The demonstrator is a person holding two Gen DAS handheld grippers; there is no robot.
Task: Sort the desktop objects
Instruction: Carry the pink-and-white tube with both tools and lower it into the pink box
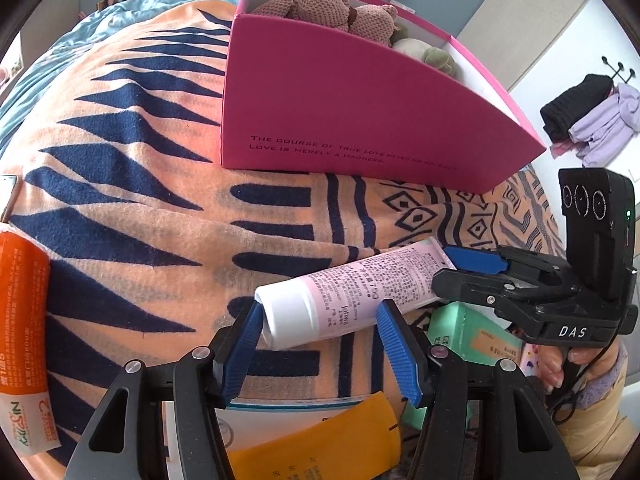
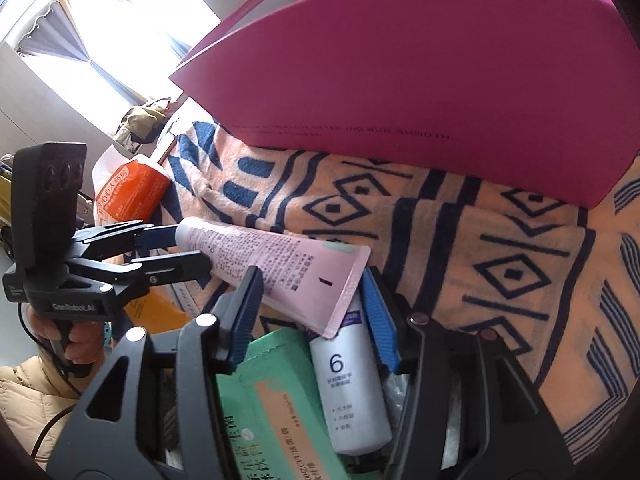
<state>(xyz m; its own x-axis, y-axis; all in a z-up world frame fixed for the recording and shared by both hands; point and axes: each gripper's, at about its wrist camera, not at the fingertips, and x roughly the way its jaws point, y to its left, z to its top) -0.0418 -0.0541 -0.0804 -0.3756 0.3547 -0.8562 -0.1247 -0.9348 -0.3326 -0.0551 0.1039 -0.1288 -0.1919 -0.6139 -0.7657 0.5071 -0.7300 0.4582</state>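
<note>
A pink tube with a white cap (image 1: 352, 292) is held above the patterned blanket (image 1: 160, 208), one gripper at each end. My left gripper (image 1: 318, 322) has its blue pads around the cap end. My right gripper (image 1: 470, 270) closes on the crimped tail end. In the right wrist view the tube (image 2: 276, 268) lies across my right gripper (image 2: 312, 288), and the left gripper (image 2: 188, 246) clamps the cap. A pink box (image 1: 360, 112) with plush toys (image 1: 332, 8) stands behind.
An orange pack (image 1: 22, 332) lies at the left. A green packet (image 2: 272, 408), a white bottle marked 6 (image 2: 348, 392) and an orange-yellow pouch (image 1: 320, 444) lie under the grippers. Clothes hang on a wall rack (image 1: 588, 116) at the right.
</note>
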